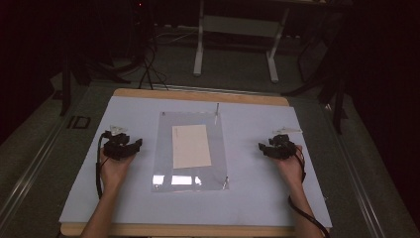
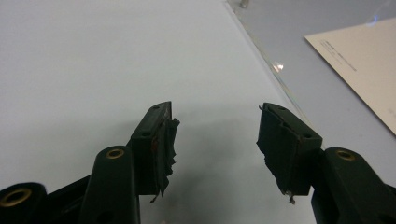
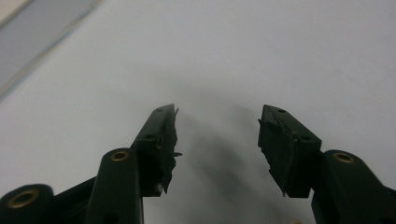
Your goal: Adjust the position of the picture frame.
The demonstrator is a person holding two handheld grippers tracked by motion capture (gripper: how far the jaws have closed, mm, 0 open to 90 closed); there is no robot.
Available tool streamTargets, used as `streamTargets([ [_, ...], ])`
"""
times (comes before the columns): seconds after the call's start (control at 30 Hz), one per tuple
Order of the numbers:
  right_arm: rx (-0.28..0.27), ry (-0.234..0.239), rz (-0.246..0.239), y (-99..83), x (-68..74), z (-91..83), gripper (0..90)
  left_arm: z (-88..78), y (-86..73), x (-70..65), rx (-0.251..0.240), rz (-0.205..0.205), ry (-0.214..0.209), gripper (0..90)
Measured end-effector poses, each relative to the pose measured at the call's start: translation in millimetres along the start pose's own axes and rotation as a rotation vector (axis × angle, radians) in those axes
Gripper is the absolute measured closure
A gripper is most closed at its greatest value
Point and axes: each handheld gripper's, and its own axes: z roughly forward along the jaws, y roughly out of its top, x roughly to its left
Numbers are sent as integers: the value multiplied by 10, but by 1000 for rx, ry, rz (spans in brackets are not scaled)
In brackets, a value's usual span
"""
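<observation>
Both empty and agape: left gripper (image 1: 130, 144) just left of sheet (image 1: 190, 184), nearer than right gripper (image 1: 268, 147); card's (image 1: 191, 146) length runs away.

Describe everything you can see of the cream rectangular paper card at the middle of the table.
The cream rectangular paper card lies flat, long side running away from the person, under or within a clear plastic sheet with small metal pegs at its corners; which of the two cannot be told. It looks thin, matte and uncreased. The left gripper view shows faint small print near its edge, too small to read. Neither gripper touches it.
</observation>
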Motion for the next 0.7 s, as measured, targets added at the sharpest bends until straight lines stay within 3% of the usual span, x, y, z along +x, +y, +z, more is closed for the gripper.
streamTargets([
  [0.13, -19, 55, 25, 12, 32, -50, 489, -11, 48, -35, 5, 6, -27, 471],
  [0.33, -21, 120, 8, 9, 97, -127, 505, -31, 155, -92, -7, 4, -84, 496],
  [0.7, -28, 227, -100, 56, 340, -261, 509, 42, 313, -313, 6, 111, -133, 508],
])
